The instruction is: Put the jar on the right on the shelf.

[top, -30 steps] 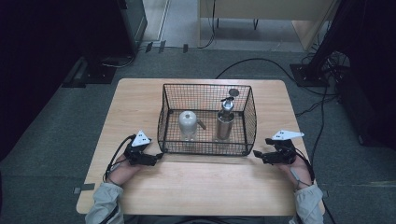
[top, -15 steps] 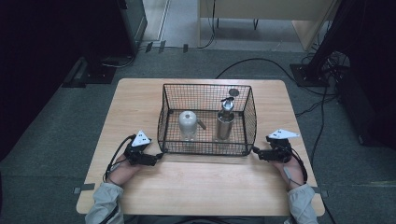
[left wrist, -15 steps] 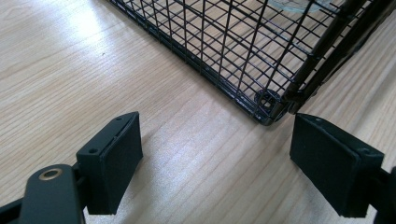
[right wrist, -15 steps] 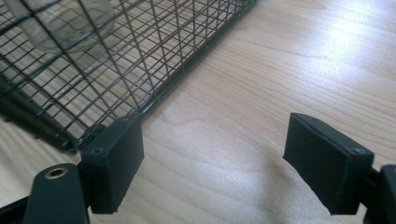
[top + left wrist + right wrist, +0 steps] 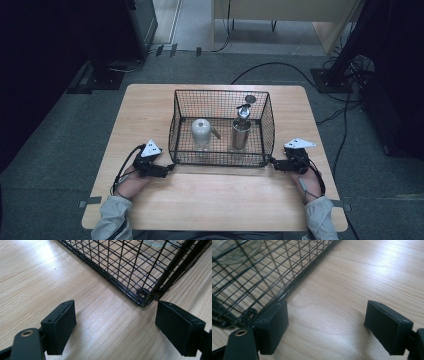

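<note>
A black wire basket (image 5: 220, 93) stands in the middle of the wooden table (image 5: 210, 200). Inside it are a glass jar with a pale domed lid (image 5: 201, 131) and a steel bottle (image 5: 241, 134). My left gripper (image 5: 170, 168) lies at the basket's near left corner, open. In the left gripper view the basket corner (image 5: 143, 295) sits just ahead of the left gripper (image 5: 116, 322), with bare wood between the pads. My right gripper (image 5: 273, 162) lies at the near right corner. Its jaws have just been opening. Only bare table lies between the right gripper (image 5: 327, 325) pads, and the basket's base wire (image 5: 249, 313) is beside the left pad.
A small grey disc (image 5: 250, 99) shows at the basket's far right corner. Cables (image 5: 280, 67) run over the floor behind the table. A dark cabinet (image 5: 142, 22) stands at the far left. Bare wood stretches along the near edge, between the person's forearms.
The right hand has edged a little to the left, toward the basket's near right corner. The left hand and the things in the basket have stayed put.
</note>
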A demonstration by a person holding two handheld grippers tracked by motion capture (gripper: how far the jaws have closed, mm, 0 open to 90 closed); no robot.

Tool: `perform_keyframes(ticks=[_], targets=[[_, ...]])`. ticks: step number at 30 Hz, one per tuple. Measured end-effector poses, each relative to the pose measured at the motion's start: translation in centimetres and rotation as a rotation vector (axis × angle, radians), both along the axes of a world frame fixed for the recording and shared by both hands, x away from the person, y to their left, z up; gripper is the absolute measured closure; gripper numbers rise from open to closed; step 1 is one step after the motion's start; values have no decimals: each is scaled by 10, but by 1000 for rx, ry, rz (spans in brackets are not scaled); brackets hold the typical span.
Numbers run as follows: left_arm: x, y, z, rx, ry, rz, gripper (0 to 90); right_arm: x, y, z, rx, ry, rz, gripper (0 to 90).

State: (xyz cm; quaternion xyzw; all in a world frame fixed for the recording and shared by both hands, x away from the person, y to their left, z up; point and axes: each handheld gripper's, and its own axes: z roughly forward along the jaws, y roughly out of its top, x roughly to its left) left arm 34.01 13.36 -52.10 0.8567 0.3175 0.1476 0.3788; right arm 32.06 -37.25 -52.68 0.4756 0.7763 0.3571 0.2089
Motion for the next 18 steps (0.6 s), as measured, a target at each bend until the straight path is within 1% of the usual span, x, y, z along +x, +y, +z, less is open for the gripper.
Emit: perform_keyframes(ticks=[15,18], targets=[[0,0,0,0,0,0,171,3,0,0,-9,13,-1,111],[0,0,0,1,0,0,171,4,0,-1,-11,17,7,76]])
